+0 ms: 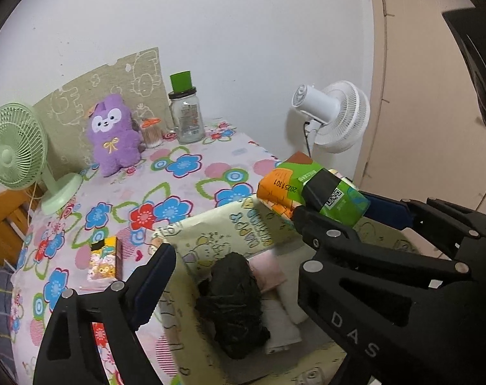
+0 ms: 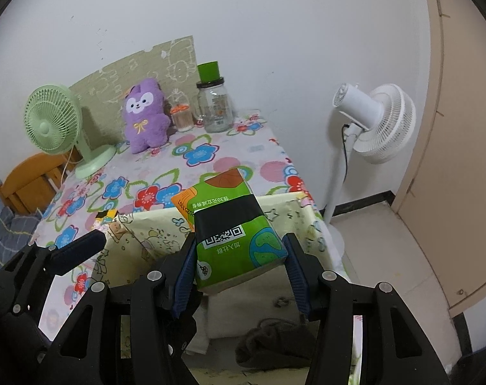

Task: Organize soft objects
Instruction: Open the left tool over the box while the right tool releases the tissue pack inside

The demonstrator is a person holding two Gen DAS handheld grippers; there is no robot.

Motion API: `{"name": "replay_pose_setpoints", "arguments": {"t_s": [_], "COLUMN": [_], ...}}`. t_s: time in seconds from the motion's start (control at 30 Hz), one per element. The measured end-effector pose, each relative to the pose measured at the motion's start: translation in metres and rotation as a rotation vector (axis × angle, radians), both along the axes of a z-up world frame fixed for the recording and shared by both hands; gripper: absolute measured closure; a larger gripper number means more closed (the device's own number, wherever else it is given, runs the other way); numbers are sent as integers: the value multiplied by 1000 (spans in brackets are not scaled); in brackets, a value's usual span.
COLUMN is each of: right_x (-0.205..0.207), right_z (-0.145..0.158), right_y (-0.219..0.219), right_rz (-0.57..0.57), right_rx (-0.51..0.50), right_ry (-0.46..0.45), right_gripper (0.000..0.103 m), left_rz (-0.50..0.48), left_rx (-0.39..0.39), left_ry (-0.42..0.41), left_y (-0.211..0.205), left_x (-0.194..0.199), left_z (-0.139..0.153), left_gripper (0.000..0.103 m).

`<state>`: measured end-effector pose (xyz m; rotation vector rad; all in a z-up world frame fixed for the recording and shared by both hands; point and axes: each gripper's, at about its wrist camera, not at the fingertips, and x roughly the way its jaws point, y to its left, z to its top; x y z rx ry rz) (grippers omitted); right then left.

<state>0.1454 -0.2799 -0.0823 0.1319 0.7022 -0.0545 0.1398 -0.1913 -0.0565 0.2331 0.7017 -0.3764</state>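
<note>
Above the bin (image 2: 146, 224), gripped tissue pack (image 2: 233, 240)

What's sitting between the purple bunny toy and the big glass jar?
A small clear container with an orange lid stands between the purple bunny toy and the glass jar. Both wrist views show it, by the back wall.

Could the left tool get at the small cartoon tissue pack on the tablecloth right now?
Probably yes. The left tool is open and holds nothing, and the small cartoon tissue pack lies uncovered on the floral tablecloth, just outside the fabric bin, with nothing between them.
</note>
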Motion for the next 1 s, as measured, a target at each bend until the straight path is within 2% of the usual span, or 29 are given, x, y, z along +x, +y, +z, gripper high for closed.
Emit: {"name": "replay_pose_setpoints", "arguments": {"t_s": [0.3, 0.5, 0.77, 1.0], "right_x": [15, 16, 4, -10], "right_z": [-10, -13, -8, 1], "right_y": [14, 17, 19, 22], "right_rz": [35, 41, 20, 2], "right_rx": [9, 11, -18, -37], "right_ry": [33, 48, 29, 5], "right_gripper": [46, 44, 25, 19], "left_rz": [17, 0, -13, -12], "left_rx": [38, 36, 18, -1], "left_ry": [26, 41, 42, 36], "left_y": [10, 11, 12, 16], "left_x": [9, 7, 0, -8], "left_z": [-9, -11, -10, -3], "left_gripper": [11, 10, 8, 5]}}
